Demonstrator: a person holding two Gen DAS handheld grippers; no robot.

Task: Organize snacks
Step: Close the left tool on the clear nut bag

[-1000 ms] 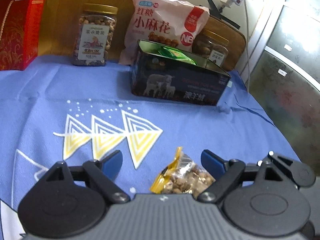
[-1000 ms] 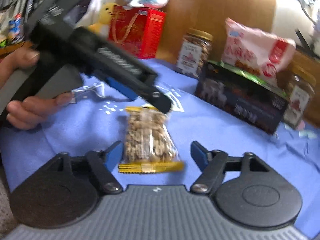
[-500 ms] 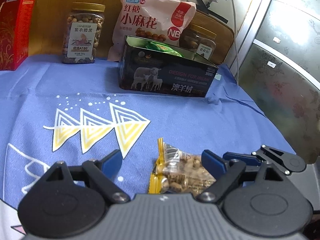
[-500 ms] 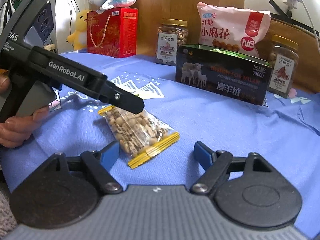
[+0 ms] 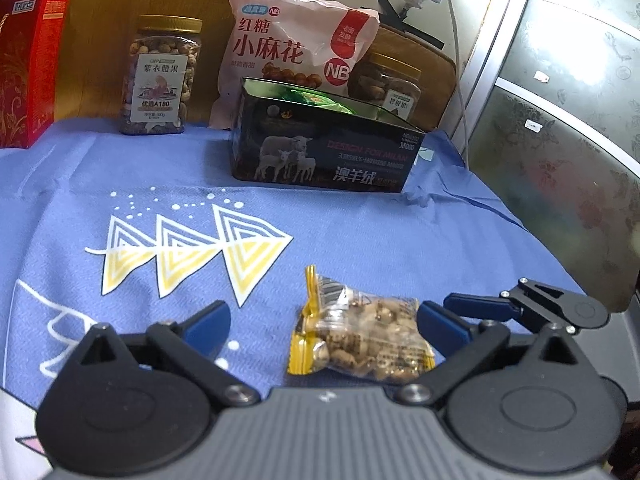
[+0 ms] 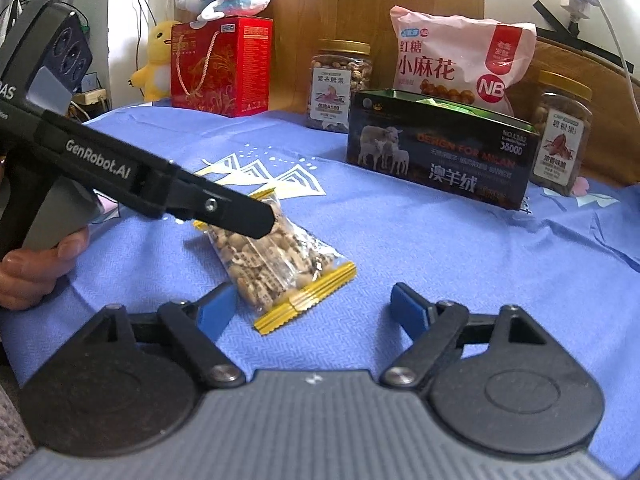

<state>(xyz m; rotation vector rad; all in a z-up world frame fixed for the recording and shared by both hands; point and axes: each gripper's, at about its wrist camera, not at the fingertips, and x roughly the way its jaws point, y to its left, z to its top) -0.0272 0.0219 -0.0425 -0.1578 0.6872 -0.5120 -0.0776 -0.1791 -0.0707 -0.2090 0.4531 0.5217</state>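
Your nut packet (image 5: 362, 342) lies flat on the blue tablecloth (image 5: 360, 232), well in front of the dark tin box (image 5: 324, 148) and apart from it, toward you. Judge it light and limp: thin, crinkly film that likely slides under a pad, loose nuts inside that shift and can crush if you squeeze hard. Take it across the full middle, where the nuts give bulk, or by a yellow crimped end, which is flatter and stiffer. Starting left of the packet, your left gripper (image 5: 324, 320) stands spread wide, its jaws just having opened further; the packet sits between them, close against the right-hand finger, but neither pad visibly presses it. To the right, your right gripper (image 6: 314, 306) is also agape, jaws just widened, with the packet's yellow end (image 6: 306, 300) near its left finger (image 6: 218, 306) and nothing pinched. Compared with a second ago, the packet is turned: then it pointed straight away from the right gripper, now it lies slantwise, and both views have steadied and sharpened.
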